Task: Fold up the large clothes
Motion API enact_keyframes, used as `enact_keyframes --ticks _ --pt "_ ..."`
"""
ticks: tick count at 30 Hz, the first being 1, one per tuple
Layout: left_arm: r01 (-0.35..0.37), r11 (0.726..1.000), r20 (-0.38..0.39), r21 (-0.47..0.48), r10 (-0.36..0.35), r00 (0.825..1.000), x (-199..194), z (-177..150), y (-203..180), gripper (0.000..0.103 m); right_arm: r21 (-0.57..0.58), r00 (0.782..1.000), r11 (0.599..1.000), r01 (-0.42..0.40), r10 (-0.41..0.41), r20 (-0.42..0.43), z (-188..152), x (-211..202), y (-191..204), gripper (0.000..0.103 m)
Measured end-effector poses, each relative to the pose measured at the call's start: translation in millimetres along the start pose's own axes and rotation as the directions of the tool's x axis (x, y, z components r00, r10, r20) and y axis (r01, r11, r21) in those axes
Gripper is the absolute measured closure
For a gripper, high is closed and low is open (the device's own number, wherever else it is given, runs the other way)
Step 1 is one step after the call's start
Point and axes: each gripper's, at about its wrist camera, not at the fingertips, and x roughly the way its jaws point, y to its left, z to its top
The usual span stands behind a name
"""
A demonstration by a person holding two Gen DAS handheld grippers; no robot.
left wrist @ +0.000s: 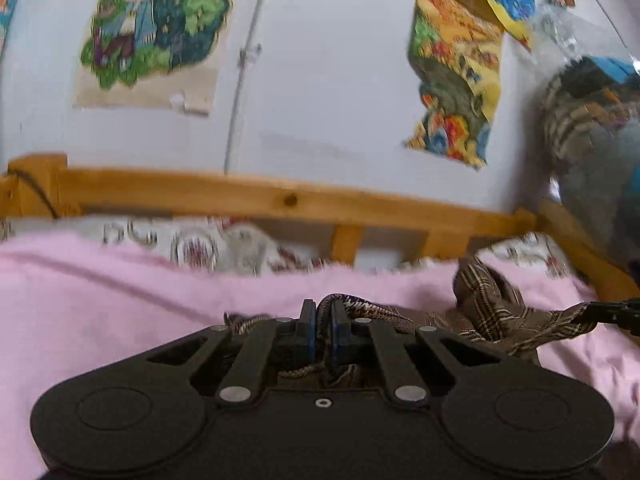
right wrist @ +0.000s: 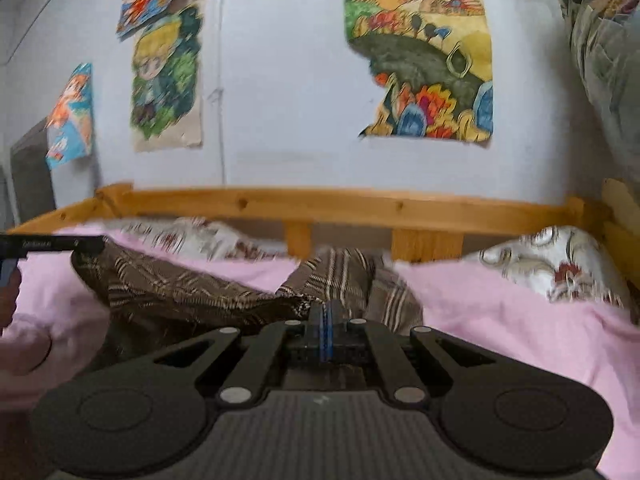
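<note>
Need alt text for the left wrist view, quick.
The left gripper has its jaws shut on a fold of brown plaid garment over a pink blanket. The right gripper grips the garment's far end; behind runs a wooden bed rail.

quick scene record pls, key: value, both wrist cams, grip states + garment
surface: pink blanket on a bed with a wooden rail
garment: brown plaid garment, bunched, not laid flat
left gripper: fingers shut on a plaid edge
right gripper: fingers closed, plaid edge at the tips
span: garment stretches between both grippers
background: drawings on the wall, patterned bedding by the rail
image: motion blur in both views
</note>
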Motion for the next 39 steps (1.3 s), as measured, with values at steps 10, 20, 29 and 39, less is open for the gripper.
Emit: enact_keyframes --ticks 10,20,29,39 --pt "0.045 0.998 -0.207 0.046 -0.035 0.978 -16 -74 -9 0.098 -0.078 0.988 0.996 -0.041 0.028 -0.154 -72 -24 33 0.101" --pt "0.043 0.999 -0.244 -0.032 -0.049 0.969 -24 -87 -8 0.058 -0.124 0.972 0.991 -0.050 0.020 -0.233 -81 -26 36 0.095" --pt "-0.059 0.996 -0.203 -0.064 0.045 0.978 -36 -78 -12 0.020 -0.128 0.989 0.991 -0.037 0.019 -0.144 -42 -15 42 0.030" --pt "-0.237 0.963 -0.299 -0.130 0.190 0.935 10 -61 17 0.018 -0.113 0.977 0.993 0.026 -0.049 -0.208 -22 86 78 0.019"
